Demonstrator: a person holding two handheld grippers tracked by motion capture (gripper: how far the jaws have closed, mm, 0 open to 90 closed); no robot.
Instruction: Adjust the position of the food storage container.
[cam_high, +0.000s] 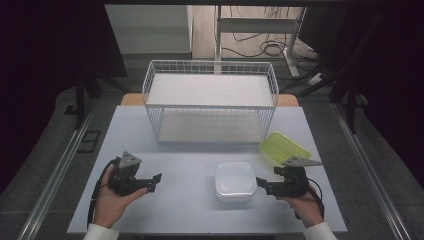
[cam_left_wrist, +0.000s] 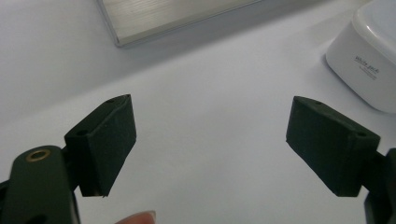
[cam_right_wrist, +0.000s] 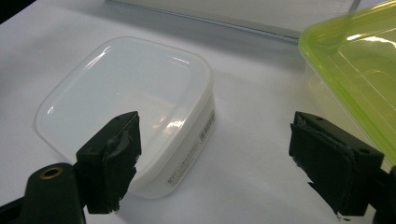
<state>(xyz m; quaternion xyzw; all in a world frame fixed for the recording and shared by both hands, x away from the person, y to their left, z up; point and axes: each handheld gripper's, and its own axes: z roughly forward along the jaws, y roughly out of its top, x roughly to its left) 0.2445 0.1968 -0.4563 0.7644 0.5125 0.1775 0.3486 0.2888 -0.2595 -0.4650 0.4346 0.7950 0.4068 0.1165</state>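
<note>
A white lidded plastic box (cam_high: 234, 181) sits on the table near its front, right of centre; it also appears as the white box (cam_left_wrist: 369, 56) and the white box (cam_right_wrist: 135, 112). A yellow-green container (cam_high: 283, 148) lies behind and to the right of it, seen close as the green container (cam_right_wrist: 359, 70). My left gripper (cam_high: 156, 181) rests low at the front left, held in a hand, open with bare table between its jaws (cam_left_wrist: 210, 144). My right gripper (cam_high: 262, 185) is just right of the white box, open and holding nothing (cam_right_wrist: 215, 158).
A white wire basket rack (cam_high: 210, 100) with two shelves stands at the back middle of the grey table (cam_high: 190, 205). Its base edge (cam_left_wrist: 177, 18) shows ahead of the left gripper. Cables and a desk frame lie on the floor beyond.
</note>
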